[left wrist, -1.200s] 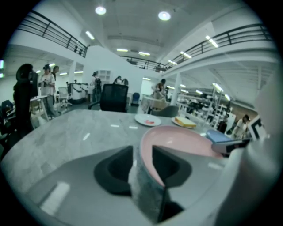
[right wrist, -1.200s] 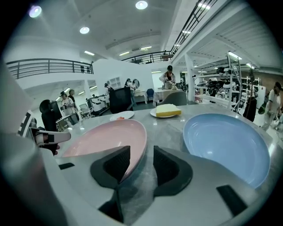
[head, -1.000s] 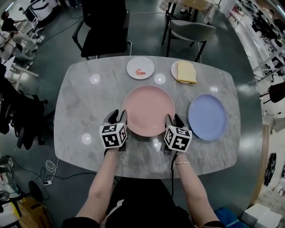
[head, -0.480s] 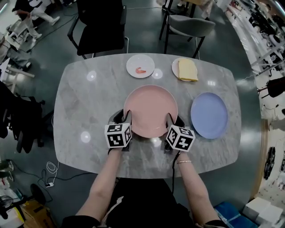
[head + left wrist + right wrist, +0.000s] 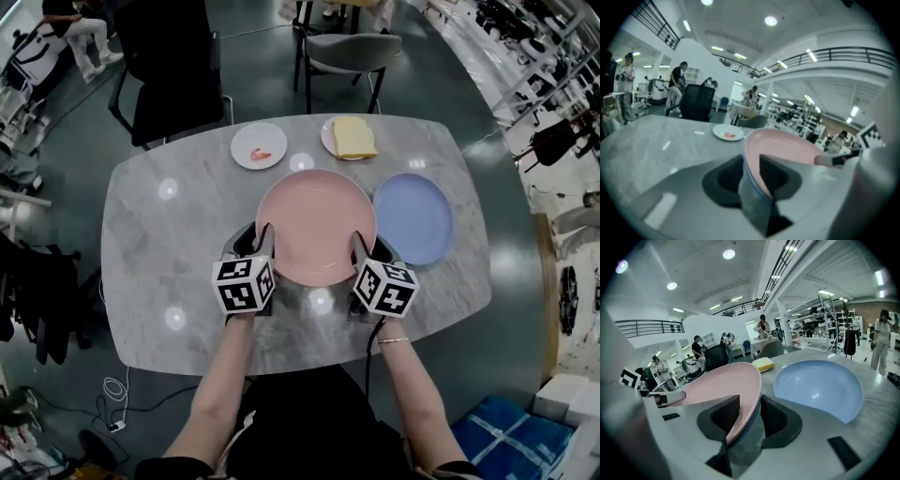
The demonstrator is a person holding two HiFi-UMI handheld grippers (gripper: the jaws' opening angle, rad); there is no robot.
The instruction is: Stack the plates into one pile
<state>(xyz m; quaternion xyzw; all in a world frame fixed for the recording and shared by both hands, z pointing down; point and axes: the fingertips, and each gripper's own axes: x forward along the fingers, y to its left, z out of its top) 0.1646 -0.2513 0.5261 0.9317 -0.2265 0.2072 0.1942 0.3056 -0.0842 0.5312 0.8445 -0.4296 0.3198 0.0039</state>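
Note:
A large pink plate (image 5: 316, 225) sits in the middle of the marble table (image 5: 159, 244), with both grippers on its near rim. My left gripper (image 5: 253, 239) has the near-left rim (image 5: 787, 145) between its pads, and its jaws are closing on it (image 5: 752, 173). My right gripper (image 5: 367, 246) grips the near-right rim (image 5: 722, 380), one pad under and one pad over (image 5: 750, 416). The pink plate looks raised off the table. Its right edge reaches over the left edge of the blue plate (image 5: 417, 217), which lies flat (image 5: 818, 385).
At the far side are a small white plate (image 5: 259, 145) with a red scrap and another small plate (image 5: 349, 137) bearing a yellow slab. A black chair (image 5: 178, 66) and a grey chair (image 5: 342, 52) stand beyond the table. People move about in the background.
The pink plate has shifted right with both grippers on it. The gap to the blue plate has closed, and the two rims now overlap.

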